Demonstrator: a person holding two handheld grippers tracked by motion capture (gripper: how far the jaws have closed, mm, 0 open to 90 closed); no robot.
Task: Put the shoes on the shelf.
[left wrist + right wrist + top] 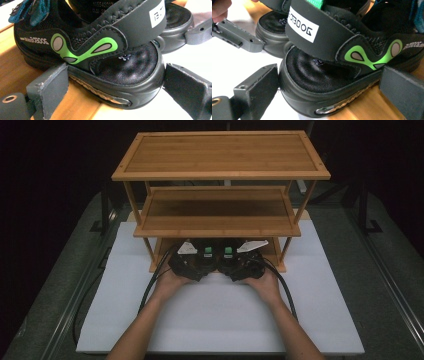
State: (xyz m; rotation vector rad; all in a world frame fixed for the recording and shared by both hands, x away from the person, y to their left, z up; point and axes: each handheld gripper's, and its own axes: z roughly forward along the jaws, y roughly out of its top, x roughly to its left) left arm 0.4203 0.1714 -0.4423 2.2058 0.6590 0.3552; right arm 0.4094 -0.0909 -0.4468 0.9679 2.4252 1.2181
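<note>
A wooden rack [220,175] with three shelves stands on a flat board [220,320] on the table [390,285], toward the far side. Two sandals sit side by side at the front edge of the bottom shelf, heels poking out toward the person: the left sandal [100,57] and, just beside it, the right sandal [332,65]. The left claw [115,87] has one jaw on each side of the left sandal's heel, and the right claw [329,95] sits the same way around the right sandal's heel, with the two hands close together.
</note>
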